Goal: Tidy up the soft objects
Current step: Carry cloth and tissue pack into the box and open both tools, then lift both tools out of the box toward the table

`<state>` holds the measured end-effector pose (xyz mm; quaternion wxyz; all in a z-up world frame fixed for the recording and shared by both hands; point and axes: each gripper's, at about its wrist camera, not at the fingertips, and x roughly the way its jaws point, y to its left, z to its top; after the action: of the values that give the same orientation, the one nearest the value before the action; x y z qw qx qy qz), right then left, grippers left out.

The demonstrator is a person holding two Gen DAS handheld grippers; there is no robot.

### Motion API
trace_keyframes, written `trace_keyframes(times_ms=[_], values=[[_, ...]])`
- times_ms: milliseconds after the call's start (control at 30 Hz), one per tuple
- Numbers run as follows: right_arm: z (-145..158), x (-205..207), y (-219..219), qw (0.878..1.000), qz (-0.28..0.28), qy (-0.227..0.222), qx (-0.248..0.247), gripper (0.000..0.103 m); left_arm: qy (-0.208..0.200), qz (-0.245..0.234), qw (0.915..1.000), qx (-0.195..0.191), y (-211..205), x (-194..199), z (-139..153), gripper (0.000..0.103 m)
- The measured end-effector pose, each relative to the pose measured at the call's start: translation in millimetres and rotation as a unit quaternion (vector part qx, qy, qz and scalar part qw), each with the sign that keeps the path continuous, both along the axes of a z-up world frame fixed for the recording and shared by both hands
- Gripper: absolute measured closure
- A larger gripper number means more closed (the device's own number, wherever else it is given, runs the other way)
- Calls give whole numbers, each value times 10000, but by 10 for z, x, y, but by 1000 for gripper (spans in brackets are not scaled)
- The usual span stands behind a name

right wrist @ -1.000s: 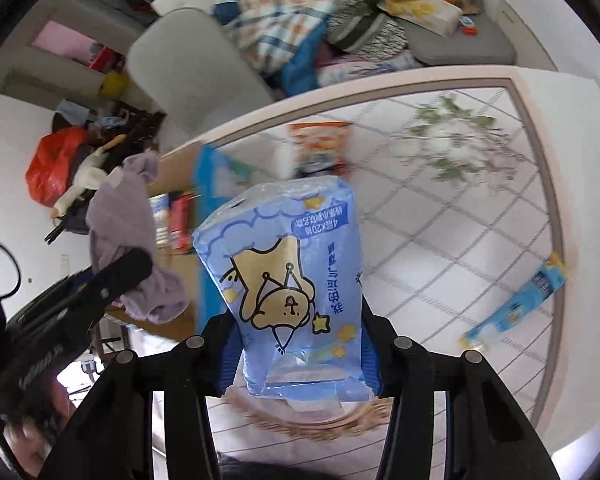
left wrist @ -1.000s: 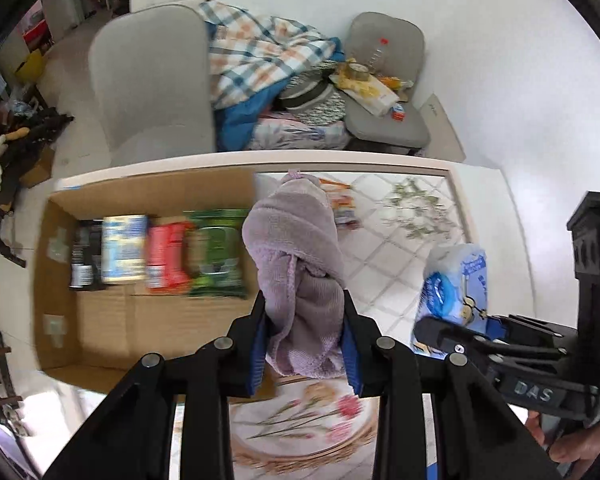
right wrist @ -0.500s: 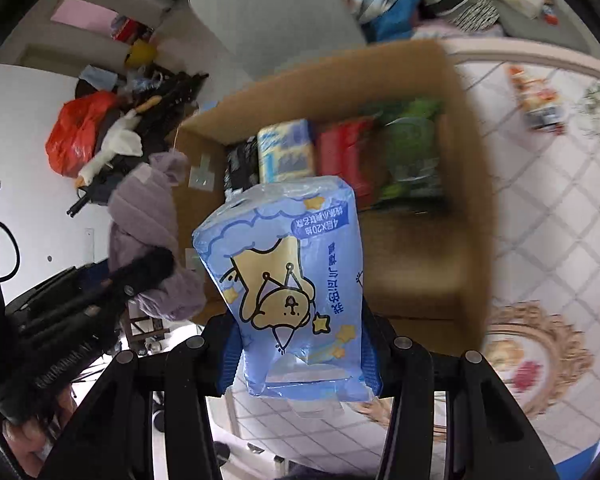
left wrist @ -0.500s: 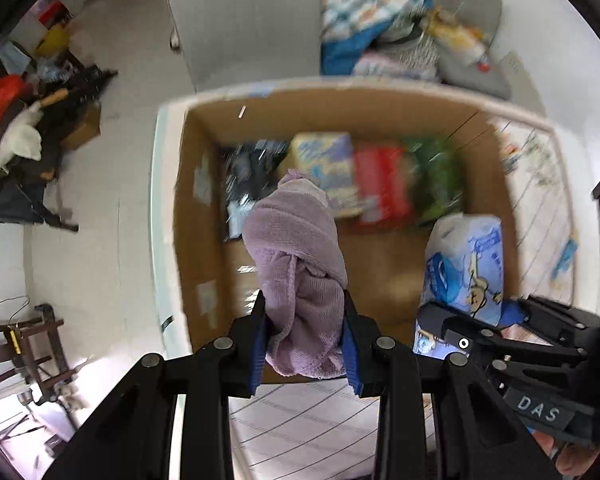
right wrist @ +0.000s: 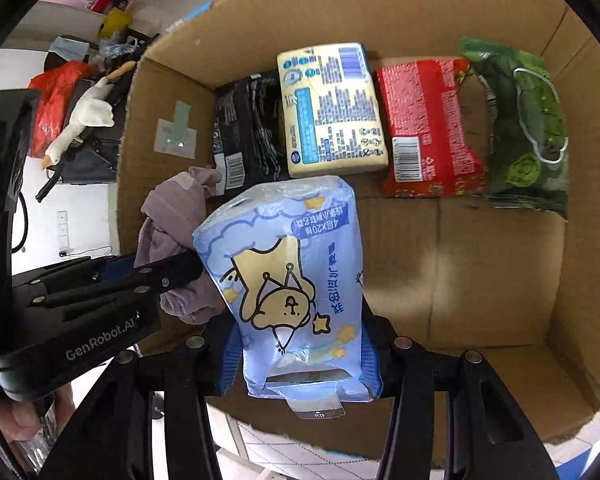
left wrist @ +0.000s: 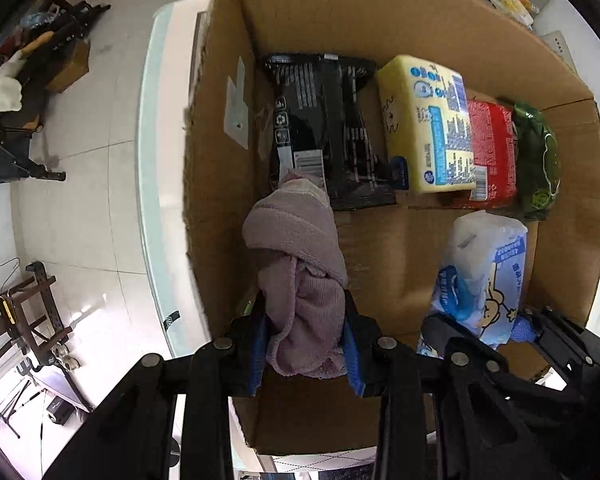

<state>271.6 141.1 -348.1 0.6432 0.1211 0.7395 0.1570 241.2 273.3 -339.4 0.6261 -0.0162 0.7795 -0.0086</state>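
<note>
Left wrist: crumpled mauve towel (left wrist: 300, 256) (fuzzy, bunched) above cardboard box (left wrist: 420, 20).

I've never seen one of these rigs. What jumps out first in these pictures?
A big open cardboard box fills both views, with four packs lined up along its far wall: black, yellow, red and green. Just above it, the right gripper clamps a blue tissue pack printed with a cartoon bear, and the left gripper pinches a mauve towel beside it.
</note>
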Motion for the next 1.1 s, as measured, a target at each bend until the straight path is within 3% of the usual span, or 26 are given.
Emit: trace_keyframes(times_ms=[200, 433, 567, 633, 700, 800, 867, 1100], values=[[-117, 18, 57, 9999, 12, 65, -107, 45, 58, 35, 9999, 120, -26, 10, 38, 70], [-70, 19, 5, 9999, 64, 43, -132, 21, -13, 233, 9997, 33, -10, 41, 144, 66], [42, 14, -72, 9999, 97, -21, -113, 14, -160, 179, 9997, 79, -54, 27, 279, 60], [102, -5, -113, 9999, 101, -45, -98, 9, -260, 141, 9994, 169, -64, -5, 379, 48], [164, -31, -156, 9999, 88, -86, -89, 7, -383, 127, 9990, 204, -37, -27, 471, 29], [275, -81, -247, 9998, 82, -161, -115, 7, -559, 199, 9979, 278, -40, -117, 612, 12], [374, -103, -347, 9992, 142, -281, -230, 0, -668, 266, 9971, 262, -53, -200, 702, 6], [757, -334, -560, 9913, 464, -890, -847, 0, -1200, 555, 9912, 46, -155, -516, 1039, 6]])
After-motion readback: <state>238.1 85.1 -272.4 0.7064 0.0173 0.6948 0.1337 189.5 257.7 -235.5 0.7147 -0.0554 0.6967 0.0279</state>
